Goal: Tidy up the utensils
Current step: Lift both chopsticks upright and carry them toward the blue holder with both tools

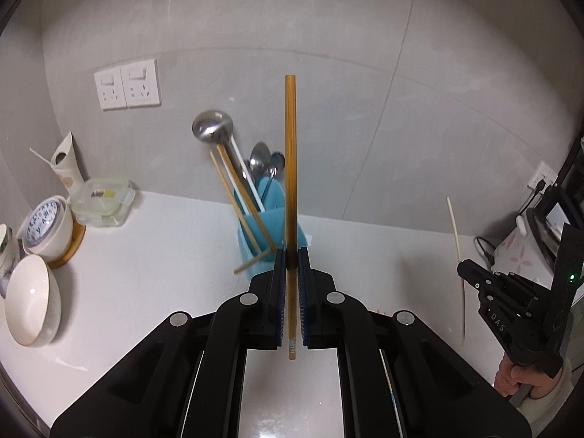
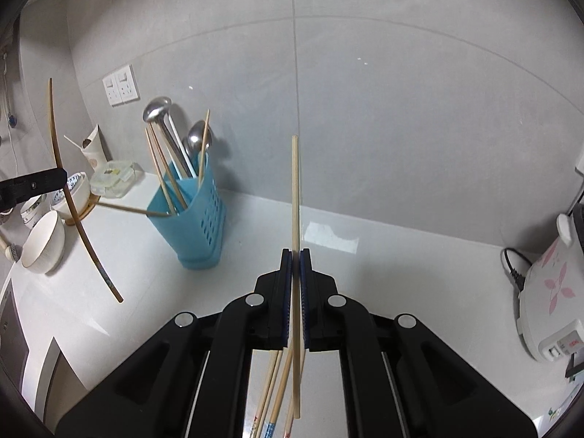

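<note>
Clamping a dark brown chopstick between its blue pads, the left gripper holds it upright above the white countertop; the stick runs straight through the narrow jaws, its lower end poking out below them. Just behind it in this left wrist view stands the blue utensil holder, partly hidden by the stick and the fingers. In it are a steel ladle, spoons and several chopsticks leaning left, and one more chopstick juts out low on its left side. Only this view shows the person's hand gripping the right gripper's handle at the far right. Along the left edge sit a white bowl, a cup on a wooden coaster and a clear lidded container, with wall sockets above.

From the right wrist, the right gripper is closed on a pale wooden chopstick, also upright. Only this view shows loose chopsticks lying on the counter beneath the jaws, and a white floral-print appliance at the right edge. Here the holder stands unobstructed, well to the left, its perforated side visible. Farther left, the left gripper's fingertip shows with the dark chopstick curving across the bowls.
</note>
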